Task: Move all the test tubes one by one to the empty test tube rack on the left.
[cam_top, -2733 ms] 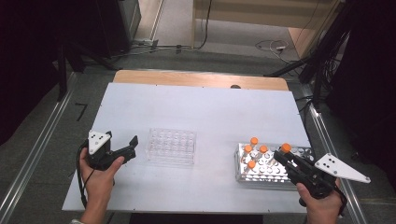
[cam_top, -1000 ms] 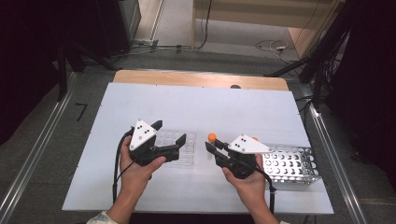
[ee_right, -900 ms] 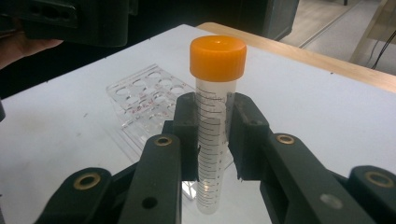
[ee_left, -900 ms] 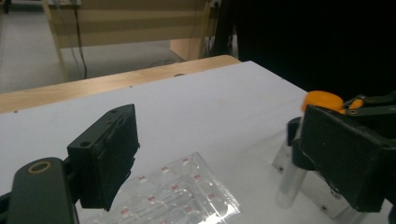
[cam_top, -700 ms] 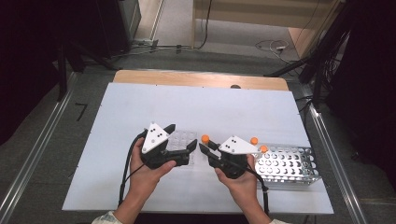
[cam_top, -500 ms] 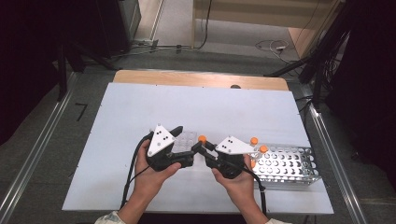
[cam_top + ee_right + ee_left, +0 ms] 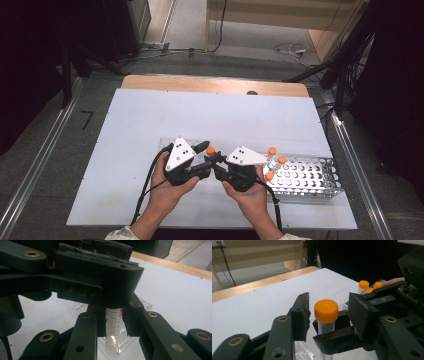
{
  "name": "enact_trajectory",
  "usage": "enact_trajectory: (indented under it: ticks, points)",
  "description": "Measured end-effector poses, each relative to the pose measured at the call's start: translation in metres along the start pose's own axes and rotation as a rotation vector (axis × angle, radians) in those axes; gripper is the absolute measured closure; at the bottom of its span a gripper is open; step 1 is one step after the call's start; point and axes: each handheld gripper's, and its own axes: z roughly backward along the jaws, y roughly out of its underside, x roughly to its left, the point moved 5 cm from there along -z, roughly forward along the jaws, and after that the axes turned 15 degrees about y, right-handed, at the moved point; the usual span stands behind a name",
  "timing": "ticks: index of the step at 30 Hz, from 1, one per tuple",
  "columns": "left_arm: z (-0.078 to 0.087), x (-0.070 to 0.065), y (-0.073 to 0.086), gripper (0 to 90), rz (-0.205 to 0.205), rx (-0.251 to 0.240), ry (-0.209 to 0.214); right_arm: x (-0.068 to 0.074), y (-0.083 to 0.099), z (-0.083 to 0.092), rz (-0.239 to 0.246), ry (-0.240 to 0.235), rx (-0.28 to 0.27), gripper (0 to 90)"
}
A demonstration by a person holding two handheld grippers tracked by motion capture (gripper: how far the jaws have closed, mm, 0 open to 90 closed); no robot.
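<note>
white tabletop (image 7: 150, 115): left hand-held gripper (image 7: 328, 312) has moved in, jaws just closing around the capped tube (image 7: 326, 315) that the right hand-held gripper (image 7: 112, 325) pinches; handover beginning.

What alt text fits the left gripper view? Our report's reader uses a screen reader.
An orange-capped tube, held upright by the right gripper, stands between the left gripper's closing jaws, which do not yet touch its cap. More orange-capped tubes stand behind on the white table.
</note>
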Motion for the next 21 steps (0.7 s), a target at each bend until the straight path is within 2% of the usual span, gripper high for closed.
enact_trajectory:
  ticks: [1,8,15,16,17,21]
  points:
    - [-0.0001,0.0002,0.0005,54.2,-0.003,0.004,0.0,0.0,0.0,0.0,0.0,0.0,0.0,72.1]
    - [-0.0002,0.0025,0.0021,69.0,-0.009,0.014,-0.012,0.001,0.0001,-0.0012,-0.003,-0.004,-0.001,72.1]
    - [-0.0005,0.003,0.0022,70.1,-0.011,0.016,-0.018,0.0009,0.0003,-0.0016,-0.007,-0.006,-0.001,71.4]
    - [-0.0004,0.0032,0.002,70.4,-0.015,0.017,-0.026,0.0013,0.0,-0.0015,-0.013,-0.01,-0.001,66.8]
    - [-0.0005,0.0032,0.0018,70.4,-0.016,0.019,-0.028,0.0013,0.0,-0.0015,-0.013,-0.01,-0.001,66.8]
    - [0.0009,0.0047,-0.0004,70.5,-0.01,0.009,-0.036,0.0018,-0.001,-0.0011,-0.031,-0.002,-0.004,44.0]
